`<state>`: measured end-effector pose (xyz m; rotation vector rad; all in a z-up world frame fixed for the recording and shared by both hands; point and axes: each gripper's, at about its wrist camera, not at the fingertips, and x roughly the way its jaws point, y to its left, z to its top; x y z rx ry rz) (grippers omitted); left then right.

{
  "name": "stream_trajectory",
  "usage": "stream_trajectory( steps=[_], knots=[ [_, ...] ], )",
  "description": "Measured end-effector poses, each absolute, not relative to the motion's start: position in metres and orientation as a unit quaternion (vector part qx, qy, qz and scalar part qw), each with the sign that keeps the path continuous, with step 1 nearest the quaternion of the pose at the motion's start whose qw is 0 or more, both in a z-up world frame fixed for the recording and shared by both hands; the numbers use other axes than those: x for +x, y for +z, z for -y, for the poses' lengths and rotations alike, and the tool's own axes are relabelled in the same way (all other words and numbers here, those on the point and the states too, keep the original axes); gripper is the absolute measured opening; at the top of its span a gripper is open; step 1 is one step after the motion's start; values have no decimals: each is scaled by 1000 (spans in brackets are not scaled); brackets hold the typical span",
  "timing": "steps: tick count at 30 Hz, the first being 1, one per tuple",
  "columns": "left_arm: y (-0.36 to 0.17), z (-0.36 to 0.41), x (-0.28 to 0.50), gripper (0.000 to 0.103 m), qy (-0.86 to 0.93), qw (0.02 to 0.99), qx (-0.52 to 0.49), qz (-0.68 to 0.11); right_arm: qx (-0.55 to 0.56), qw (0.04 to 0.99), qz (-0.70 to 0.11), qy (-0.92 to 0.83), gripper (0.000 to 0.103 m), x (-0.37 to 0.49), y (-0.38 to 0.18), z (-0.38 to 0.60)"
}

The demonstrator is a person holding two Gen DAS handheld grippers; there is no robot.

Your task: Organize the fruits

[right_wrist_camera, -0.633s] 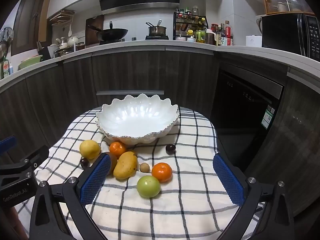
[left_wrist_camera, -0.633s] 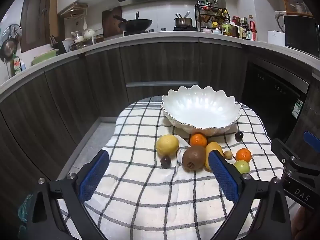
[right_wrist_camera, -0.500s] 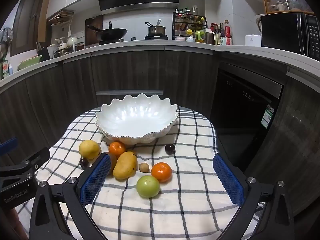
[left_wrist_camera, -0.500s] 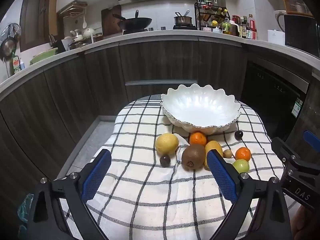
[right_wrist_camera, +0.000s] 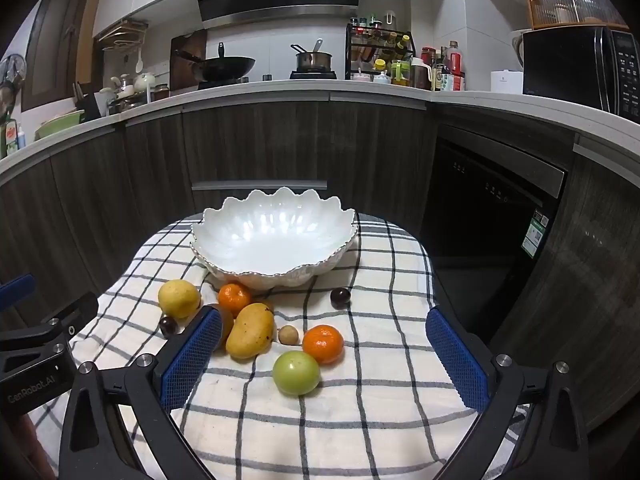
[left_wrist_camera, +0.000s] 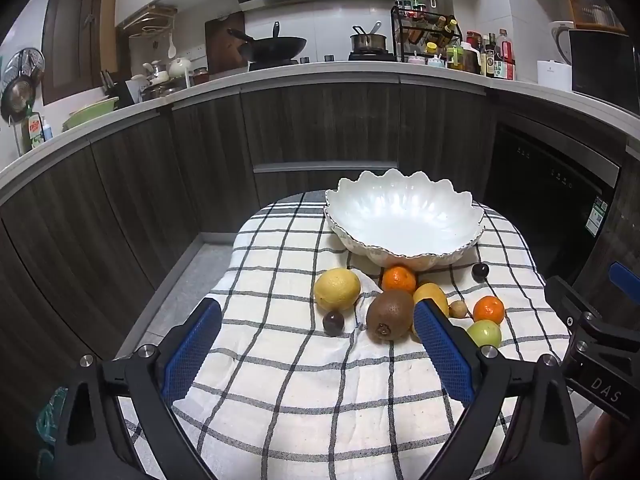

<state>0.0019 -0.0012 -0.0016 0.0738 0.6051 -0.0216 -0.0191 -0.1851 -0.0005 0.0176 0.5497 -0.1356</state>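
9 fruits loose on cloth (right_wrist_camera: 360,408) in front of empty bowl (right_wrist_camera: 272,240) | L gripper (left_wrist_camera: 316,344) wide, nothing held | R gripper (right_wrist_camera: 324,352) wide, nothing held | tip: take near green fruit (right_wrist_camera: 296,372) first, close gently, lift over rim

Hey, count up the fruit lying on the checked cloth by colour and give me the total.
Yellow: 2, the lemon and the mango
Orange: 2, one tangerine by the bowl, one nearer
Green: 1, the round fruit
Brown: 1, the kiwi
Tan: 1, the small round fruit
Dark: 2, one left, one right
Total: 9
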Motion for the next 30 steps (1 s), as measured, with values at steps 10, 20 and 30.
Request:
stream_trajectory(
  steps=[10, 20, 30],
  knots=[
    [-4, -1, 3, 98, -10, 954, 37, -298, 8, 960, -270, -67, 103, -19, 0, 185],
    [-3, -1, 3, 98, -10, 954, 37, -298, 8, 960, -270, -68, 103, -19, 0, 185],
    [-4, -2, 5, 98, -9, 953, 38, -300, 8, 960, -270, -67, 103, -19, -1, 186]
  ],
)
